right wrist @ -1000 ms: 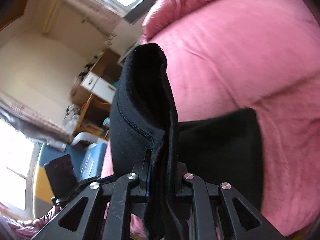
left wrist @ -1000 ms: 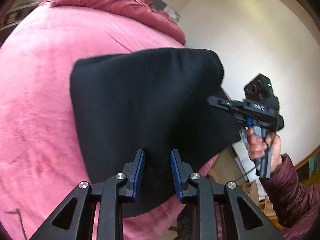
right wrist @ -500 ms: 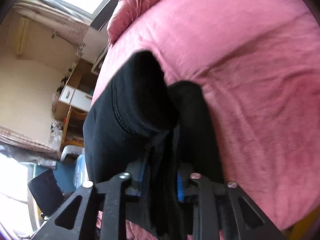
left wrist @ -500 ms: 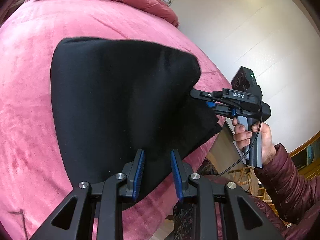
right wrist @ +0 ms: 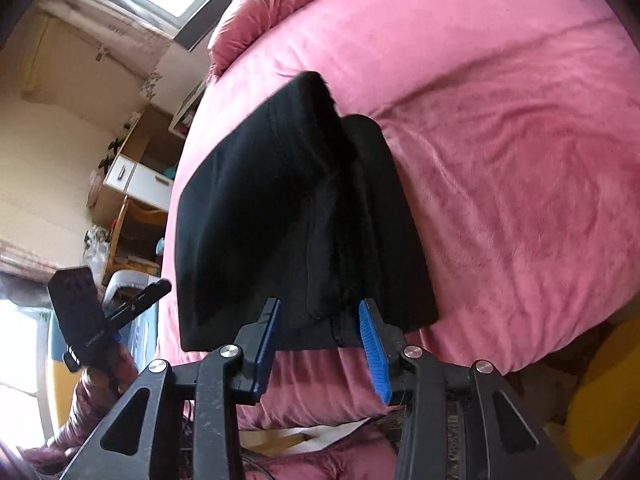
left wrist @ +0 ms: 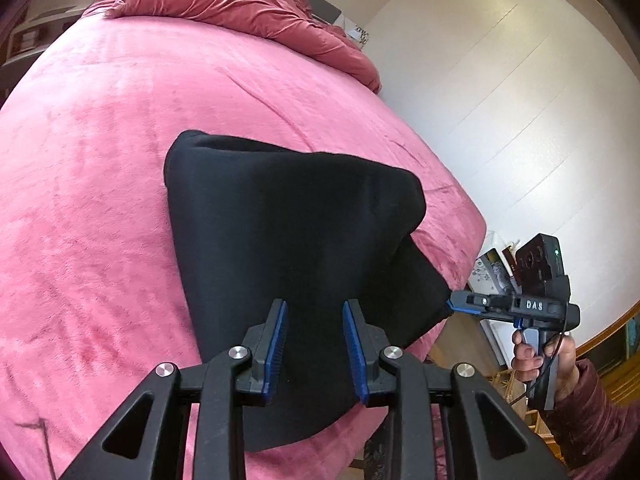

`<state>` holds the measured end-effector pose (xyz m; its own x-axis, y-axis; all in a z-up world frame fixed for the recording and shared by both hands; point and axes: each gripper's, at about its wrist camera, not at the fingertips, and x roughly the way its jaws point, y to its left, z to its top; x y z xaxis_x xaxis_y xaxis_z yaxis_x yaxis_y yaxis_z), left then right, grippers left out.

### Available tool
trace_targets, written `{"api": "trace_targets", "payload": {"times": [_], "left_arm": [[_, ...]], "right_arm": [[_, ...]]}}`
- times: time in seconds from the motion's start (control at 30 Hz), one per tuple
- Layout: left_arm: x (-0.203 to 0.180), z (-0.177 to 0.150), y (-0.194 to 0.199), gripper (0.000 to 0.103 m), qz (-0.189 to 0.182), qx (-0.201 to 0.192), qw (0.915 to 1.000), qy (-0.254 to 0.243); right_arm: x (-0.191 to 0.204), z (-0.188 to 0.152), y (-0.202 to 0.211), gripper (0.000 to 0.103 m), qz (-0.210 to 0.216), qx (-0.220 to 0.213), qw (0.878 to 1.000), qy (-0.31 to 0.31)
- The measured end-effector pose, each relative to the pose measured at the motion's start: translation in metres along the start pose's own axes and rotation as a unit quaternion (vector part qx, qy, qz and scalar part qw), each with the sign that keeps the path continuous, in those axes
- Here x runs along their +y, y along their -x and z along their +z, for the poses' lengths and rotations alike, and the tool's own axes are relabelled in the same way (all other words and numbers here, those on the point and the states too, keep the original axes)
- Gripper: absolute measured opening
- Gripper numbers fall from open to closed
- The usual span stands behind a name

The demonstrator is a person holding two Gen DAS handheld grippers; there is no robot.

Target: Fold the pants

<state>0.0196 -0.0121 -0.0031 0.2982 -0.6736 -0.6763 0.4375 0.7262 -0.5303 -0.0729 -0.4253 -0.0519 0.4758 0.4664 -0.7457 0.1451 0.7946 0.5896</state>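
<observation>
Looking along the left wrist view, we note the folded black fabric pants (left wrist: 288, 232) lying on the pink plush bedspread (left wrist: 88, 200) near its edge. Our left gripper (left wrist: 314, 346) has its blue-padded jaws apart above the cloth. The right gripper (left wrist: 454, 305) meets the pants' corner (grip not discernible here). Right wrist view: right gripper (right wrist: 318, 346) jaws spread, nothing between them; the pants (right wrist: 288, 216) lie just ahead.

Pants (left wrist: 288, 232): black, folded, lying on the pink bed (left wrist: 100, 180) near its edge.
Left gripper (left wrist: 315, 350): jaws apart, empty, above the pants' near part.
Right gripper (left wrist: 454, 304): tips at the pants' right corner.
</observation>
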Motion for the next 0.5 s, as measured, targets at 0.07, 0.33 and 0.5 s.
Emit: {"api": "trace_targets", "payload": {"times": [0.07, 0.33, 0.5], "left_arm": [[-0.004, -0.004, 0.0, 0.03, -0.001, 0.006, 1.0, -0.001], [-0.014, -0.008, -0.002, 0.03, 0.0, 0.016, 0.9998, -0.01], [-0.011, -0.007, -0.01, 0.03, -0.009, 0.025, 0.9996, -0.003]], "right_arm": [[-0.006, 0.003, -0.005, 0.042, 0.01, -0.005, 1.0, -0.025], [0.009, 0.008, -0.005, 0.013, -0.026, -0.019, 0.999, 0.0], [0.019, -0.004, 0.012, 0.012, -0.045, -0.017, 0.998, 0.041]]}}
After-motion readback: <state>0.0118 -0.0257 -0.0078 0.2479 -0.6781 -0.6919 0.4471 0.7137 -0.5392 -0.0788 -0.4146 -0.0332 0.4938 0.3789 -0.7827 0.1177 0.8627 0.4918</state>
